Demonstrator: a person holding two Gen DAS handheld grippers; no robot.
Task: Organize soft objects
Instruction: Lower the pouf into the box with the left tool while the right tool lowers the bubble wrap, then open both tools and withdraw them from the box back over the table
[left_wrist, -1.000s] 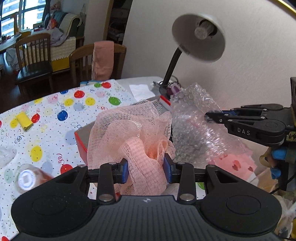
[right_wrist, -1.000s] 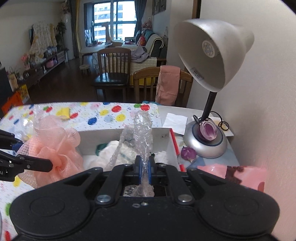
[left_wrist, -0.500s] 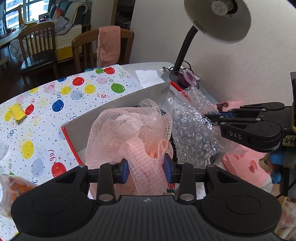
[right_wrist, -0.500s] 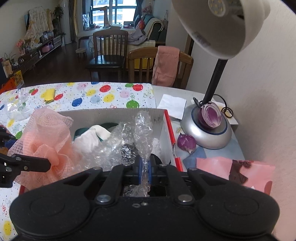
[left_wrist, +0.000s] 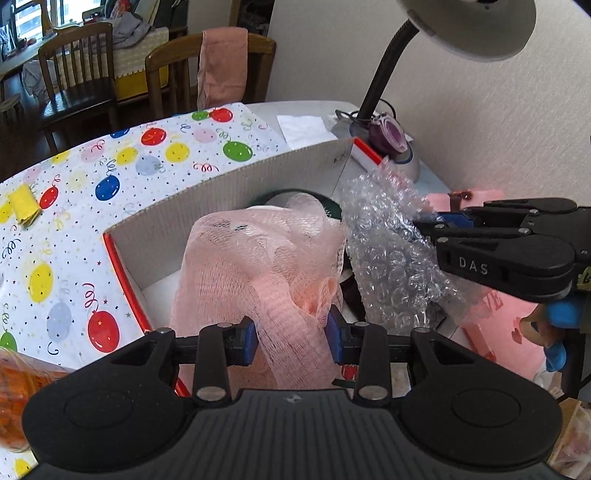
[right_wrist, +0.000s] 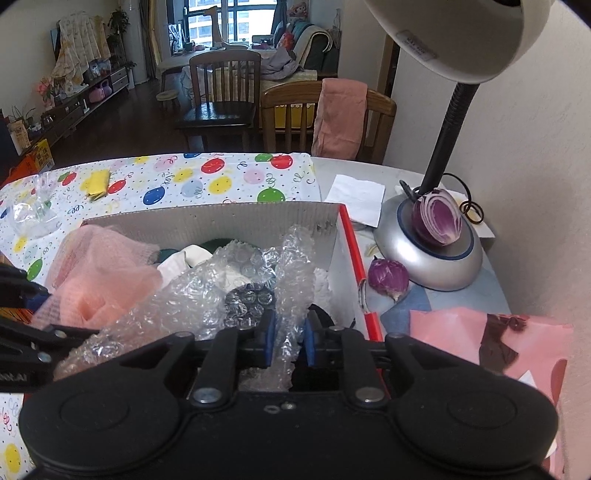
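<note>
The left claw (left_wrist: 291, 341) squeezes the soft, light pink net (left_wrist: 266, 273) over the box (left_wrist: 229, 184), while the right claw (right_wrist: 290, 341) is opening around squashy bubble wrap (right_wrist: 221, 291).

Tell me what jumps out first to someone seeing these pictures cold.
First, the pink mesh puff, clamped in the left gripper over the open cardboard box. Beside it, crinkled bubble wrap spills into the same box between the right gripper's opening jaws. Off to the right, a cut purple onion sits oddly on the desk lamp's base.
</note>
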